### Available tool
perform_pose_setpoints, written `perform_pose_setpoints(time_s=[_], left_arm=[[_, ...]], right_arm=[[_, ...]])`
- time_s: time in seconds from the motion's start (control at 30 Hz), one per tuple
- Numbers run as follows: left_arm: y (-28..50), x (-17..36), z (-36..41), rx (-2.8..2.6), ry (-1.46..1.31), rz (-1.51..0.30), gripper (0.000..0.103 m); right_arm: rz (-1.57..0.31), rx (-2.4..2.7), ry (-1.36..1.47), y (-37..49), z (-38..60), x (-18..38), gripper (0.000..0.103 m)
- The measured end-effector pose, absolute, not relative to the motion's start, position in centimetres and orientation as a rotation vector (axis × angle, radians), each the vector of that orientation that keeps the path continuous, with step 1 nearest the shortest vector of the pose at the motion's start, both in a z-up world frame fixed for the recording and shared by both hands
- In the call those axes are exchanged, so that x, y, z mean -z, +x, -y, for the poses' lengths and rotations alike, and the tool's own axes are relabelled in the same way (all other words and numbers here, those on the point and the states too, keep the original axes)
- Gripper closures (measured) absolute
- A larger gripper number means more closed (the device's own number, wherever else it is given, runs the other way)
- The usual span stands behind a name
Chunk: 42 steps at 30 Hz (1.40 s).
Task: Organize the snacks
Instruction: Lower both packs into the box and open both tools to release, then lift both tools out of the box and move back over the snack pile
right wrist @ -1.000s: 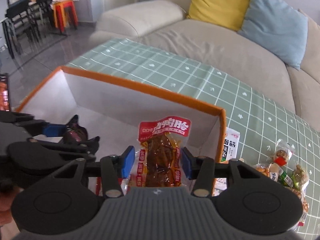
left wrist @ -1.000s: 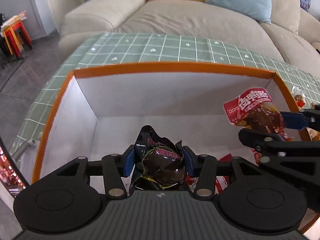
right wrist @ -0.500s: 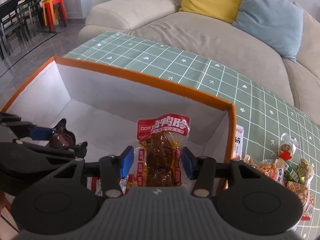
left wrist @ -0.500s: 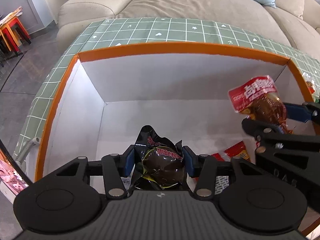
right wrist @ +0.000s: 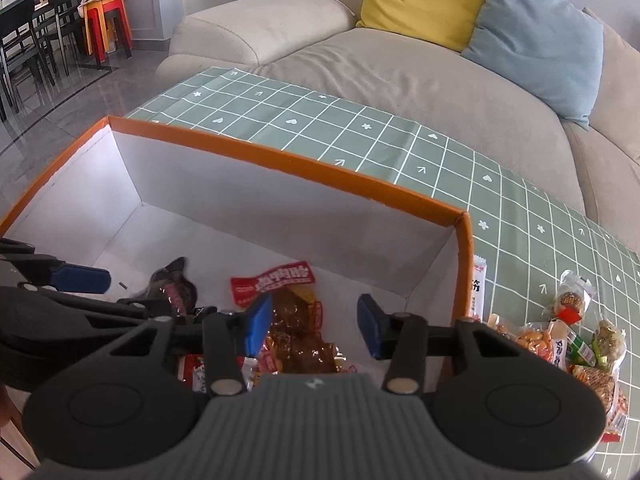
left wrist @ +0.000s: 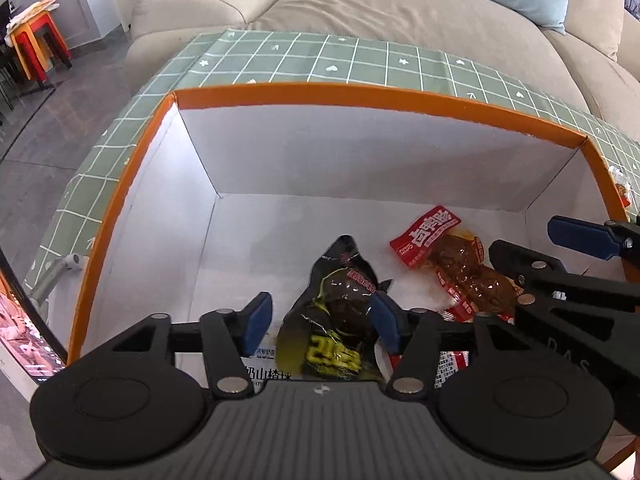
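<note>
An orange-rimmed white box (left wrist: pixel 360 98) stands on the green grid tablecloth. My left gripper (left wrist: pixel 320 316) is open above a black snack packet (left wrist: pixel 340 308) that lies on the box floor. My right gripper (right wrist: pixel 312 326) is open too. A red packet of brown meat snack (right wrist: pixel 292 320) lies free on the box floor below it; it also shows in the left wrist view (left wrist: pixel 448 256). The right gripper's fingers (left wrist: pixel 580 236) reach in from the right in the left wrist view.
More packets lie in the box near its front wall (right wrist: pixel 196 372). Several loose snacks (right wrist: pixel 572 336) sit on the tablecloth (right wrist: pixel 360 136) right of the box. A beige sofa (right wrist: pixel 400 60) with yellow and blue cushions stands behind the table.
Both grippers have opened and let go of their packets. The black packet and the red packet now lie on the box floor.
</note>
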<state>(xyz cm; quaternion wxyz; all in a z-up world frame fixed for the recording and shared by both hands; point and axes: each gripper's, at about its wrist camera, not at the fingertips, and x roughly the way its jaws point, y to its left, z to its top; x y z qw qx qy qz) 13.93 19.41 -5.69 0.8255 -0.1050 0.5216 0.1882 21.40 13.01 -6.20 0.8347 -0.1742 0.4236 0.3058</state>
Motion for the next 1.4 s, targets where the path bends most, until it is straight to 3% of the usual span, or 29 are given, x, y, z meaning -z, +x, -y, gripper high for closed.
perform_pose_setpoints(time_s=[0.13,0.4,0.87,1.4], left_arm=[[13.6,5.2,-19.1,-0.404,-0.21,-1.086,0.027],[12.5,3.1,-16.9,-0.401,-0.158,-0.987,0.027],[11.6,-0.4,-8.1,-0.216,-0.076,-0.781,0.026],[13.1,-0.2,2.1,0.028,0.07,-0.706,0.025]], right_arm=[[-0.875,-0.643,-0.371,21.0,-12.4,5.4,0.05],[-0.784,-0.622,-0.345,19.4,-9.4,2.9,0.042],[-0.647,-0.466,-0.133,17.4,2.1,-0.8,0.036],[-0.618,-0.304,-0.016,17.9,14.0,0.4,0.033]])
